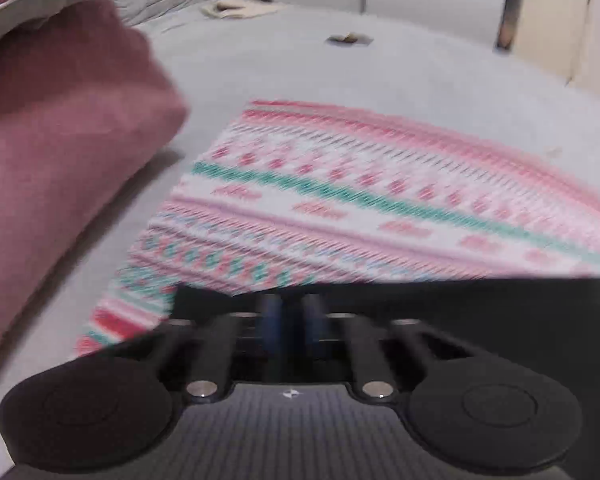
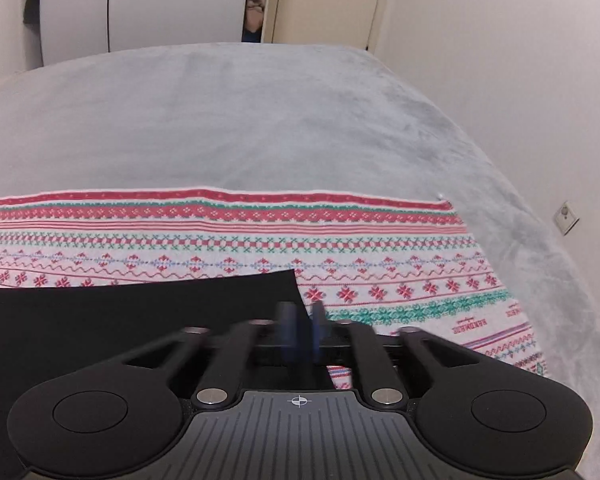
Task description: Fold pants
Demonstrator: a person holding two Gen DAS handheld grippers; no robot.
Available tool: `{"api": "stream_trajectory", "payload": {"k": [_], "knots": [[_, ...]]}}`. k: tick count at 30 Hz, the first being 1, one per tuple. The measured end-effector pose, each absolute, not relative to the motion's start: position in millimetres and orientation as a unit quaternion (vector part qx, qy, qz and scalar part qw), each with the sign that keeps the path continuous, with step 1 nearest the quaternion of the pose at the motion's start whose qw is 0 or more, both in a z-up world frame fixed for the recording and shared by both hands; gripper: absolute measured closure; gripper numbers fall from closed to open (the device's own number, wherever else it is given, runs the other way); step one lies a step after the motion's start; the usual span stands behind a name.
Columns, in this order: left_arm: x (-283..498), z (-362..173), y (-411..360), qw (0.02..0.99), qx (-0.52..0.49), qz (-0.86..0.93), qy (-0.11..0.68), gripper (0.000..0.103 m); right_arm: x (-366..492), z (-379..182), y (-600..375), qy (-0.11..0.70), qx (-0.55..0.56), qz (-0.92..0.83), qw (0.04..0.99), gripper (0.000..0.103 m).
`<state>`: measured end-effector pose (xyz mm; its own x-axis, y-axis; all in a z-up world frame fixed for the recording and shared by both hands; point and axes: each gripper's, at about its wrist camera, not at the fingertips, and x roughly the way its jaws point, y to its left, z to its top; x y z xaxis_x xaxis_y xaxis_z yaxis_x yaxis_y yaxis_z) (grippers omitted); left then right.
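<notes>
Clearly the pants (image 2: 220, 236) are thin, soft patterned knit, lying flat on the grey bed cover (image 2: 240, 120) just ahead of both sets of jaws, with a black sheet (image 2: 120, 312) lying over their near part. By my judgement they are light and limp: they will drape and sag from any grip, cling a little to the plush cover rather than slide, and crease wherever they are pinched. No risk of breakage, but one layer may lift alone.

Sensible holds would be the edges: the far straight hem beyond the jaws, or the corner out to the right of the right gripper (image 2: 300, 320), taking every layer at once. The black sheet looks stiff and flat, perhaps a folding guide.

Both pairs of blue fingers show only a narrow gap, with motion blur. Nothing appears to be held between those of the right gripper; whether the left gripper (image 1: 292, 320) is pinching the black edge I cannot tell.

Left of the left jaws a pink quilt (image 1: 60, 140) is heaped, close to the pants' edge
</notes>
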<state>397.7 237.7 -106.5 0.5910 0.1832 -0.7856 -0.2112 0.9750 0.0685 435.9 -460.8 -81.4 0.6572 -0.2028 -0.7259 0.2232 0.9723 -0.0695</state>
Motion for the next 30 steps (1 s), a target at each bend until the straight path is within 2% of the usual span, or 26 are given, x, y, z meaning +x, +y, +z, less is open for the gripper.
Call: {"api": "stream_trajectory", "payload": {"k": [1,2,4,5,6,7,8,9,13,17,24,30], "knots": [[399,-110,239,0.888,-0.001,0.114,0.445,0.016,437,-85,-463,0.395,0.033,-0.111,0.911,0.030],[400,-114,240,0.886,0.006,0.119,0.449,0.013,438,-89,-462,0.391,0.047,-0.110,0.913,0.016],[402,-123,241,0.880,0.014,0.124,0.458,0.013,443,-101,-459,0.399,0.064,-0.105,0.909,0.018],[401,-126,241,0.882,0.017,0.127,0.453,0.014,449,-110,-457,0.407,0.068,-0.100,0.905,0.023],[399,-129,238,0.886,0.023,0.134,0.442,0.027,455,-119,-452,0.419,0.064,-0.097,0.901,0.050],[398,-130,235,0.889,0.028,0.141,0.435,0.058,460,-127,-446,0.428,0.056,-0.100,0.897,0.068],[397,-131,233,0.889,0.036,0.157,0.429,0.075,461,-131,-438,0.422,0.044,-0.104,0.899,0.079],[396,-132,232,0.890,0.029,0.150,0.429,0.081,461,-131,-429,0.419,0.029,-0.093,0.903,0.102],[391,-136,224,0.895,0.058,0.162,0.412,0.081,465,-129,-403,0.418,-0.036,-0.104,0.902,0.102],[385,-125,227,0.905,0.024,0.174,0.387,0.081,454,-104,-409,0.374,-0.024,-0.129,0.918,0.103],[393,-90,204,0.929,0.039,0.175,0.323,0.081,450,-62,-419,0.298,-0.047,-0.189,0.935,0.103],[415,-108,200,0.922,0.048,0.187,0.334,0.081,467,-77,-408,0.308,-0.086,-0.217,0.923,0.103]]}}
